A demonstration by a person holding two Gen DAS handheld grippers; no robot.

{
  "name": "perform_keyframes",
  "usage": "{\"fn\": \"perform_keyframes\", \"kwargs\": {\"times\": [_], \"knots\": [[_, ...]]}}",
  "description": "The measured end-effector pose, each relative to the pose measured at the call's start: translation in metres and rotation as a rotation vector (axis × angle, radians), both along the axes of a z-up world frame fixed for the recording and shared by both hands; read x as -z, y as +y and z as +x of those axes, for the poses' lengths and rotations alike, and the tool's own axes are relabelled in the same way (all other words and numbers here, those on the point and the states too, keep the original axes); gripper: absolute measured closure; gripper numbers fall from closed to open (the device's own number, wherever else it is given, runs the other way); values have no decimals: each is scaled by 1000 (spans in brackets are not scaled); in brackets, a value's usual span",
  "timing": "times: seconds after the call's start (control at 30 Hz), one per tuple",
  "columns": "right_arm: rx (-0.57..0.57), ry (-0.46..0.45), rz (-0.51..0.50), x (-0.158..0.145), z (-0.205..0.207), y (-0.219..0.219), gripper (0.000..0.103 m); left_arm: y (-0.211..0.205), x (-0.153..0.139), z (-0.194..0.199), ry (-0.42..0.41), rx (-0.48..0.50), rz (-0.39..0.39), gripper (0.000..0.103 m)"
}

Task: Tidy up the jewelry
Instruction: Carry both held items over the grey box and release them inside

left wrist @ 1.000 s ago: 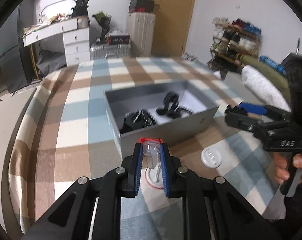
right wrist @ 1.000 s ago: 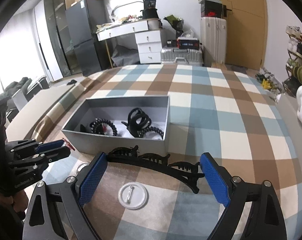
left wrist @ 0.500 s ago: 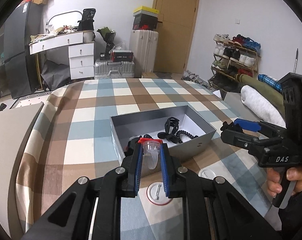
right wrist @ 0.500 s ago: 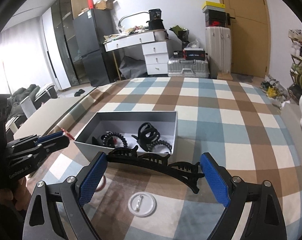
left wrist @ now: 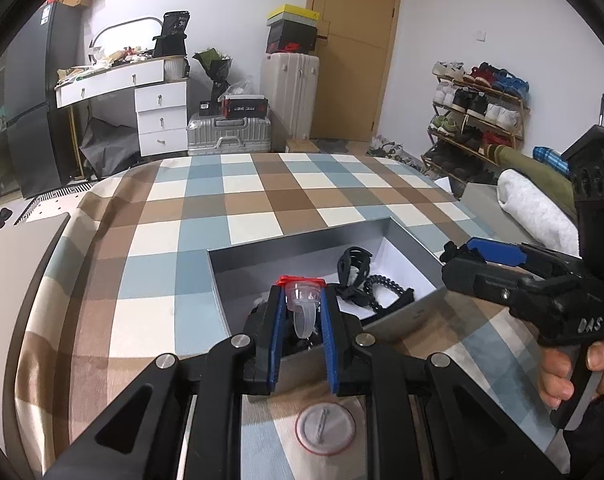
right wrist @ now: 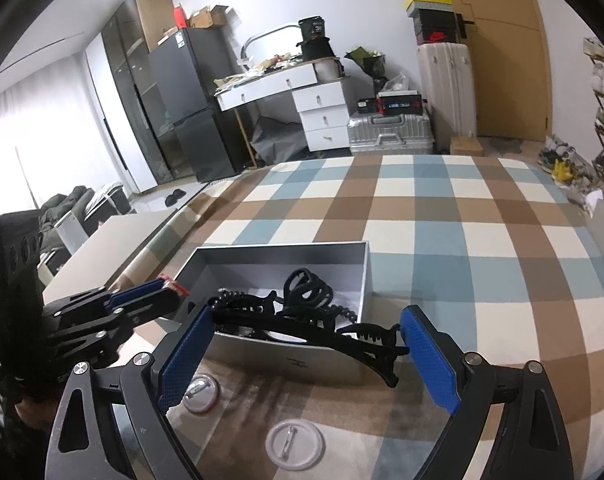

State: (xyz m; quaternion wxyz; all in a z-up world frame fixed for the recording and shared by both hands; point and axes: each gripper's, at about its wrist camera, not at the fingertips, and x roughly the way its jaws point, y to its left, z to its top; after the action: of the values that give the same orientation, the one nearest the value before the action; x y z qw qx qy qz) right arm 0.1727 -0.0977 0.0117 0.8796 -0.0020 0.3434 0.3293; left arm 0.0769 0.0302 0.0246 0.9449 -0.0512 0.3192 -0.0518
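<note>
My left gripper is shut on a small clear plastic clip with a red top, held above the near left end of the grey box. My right gripper is shut on a long black hair clip, gripped by its two ends, held over the box's near wall. The box holds black claw clips and black spiral hair ties. The right gripper also shows in the left wrist view, and the left gripper in the right wrist view.
Two round white pin badges lie on the checked cloth in front of the box; one shows in the left wrist view. A desk, suitcases and a shoe rack stand beyond the surface's far edge.
Both grippers have risen and moved forward with their clips, from the cloth in front of the box to above its near wall. Both grips are unchanged.
</note>
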Motion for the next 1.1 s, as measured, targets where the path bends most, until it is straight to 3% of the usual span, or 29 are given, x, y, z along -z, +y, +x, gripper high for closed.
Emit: {"fn": "perform_keyframes", "kwargs": {"times": [0.6,1.1], "knots": [[-26,3,-23,8,9,16,9,-9,15,21,56,-2,47,91],[-40,30,27,5,16,26,9,-10,18,19,57,14,53,91]]}}
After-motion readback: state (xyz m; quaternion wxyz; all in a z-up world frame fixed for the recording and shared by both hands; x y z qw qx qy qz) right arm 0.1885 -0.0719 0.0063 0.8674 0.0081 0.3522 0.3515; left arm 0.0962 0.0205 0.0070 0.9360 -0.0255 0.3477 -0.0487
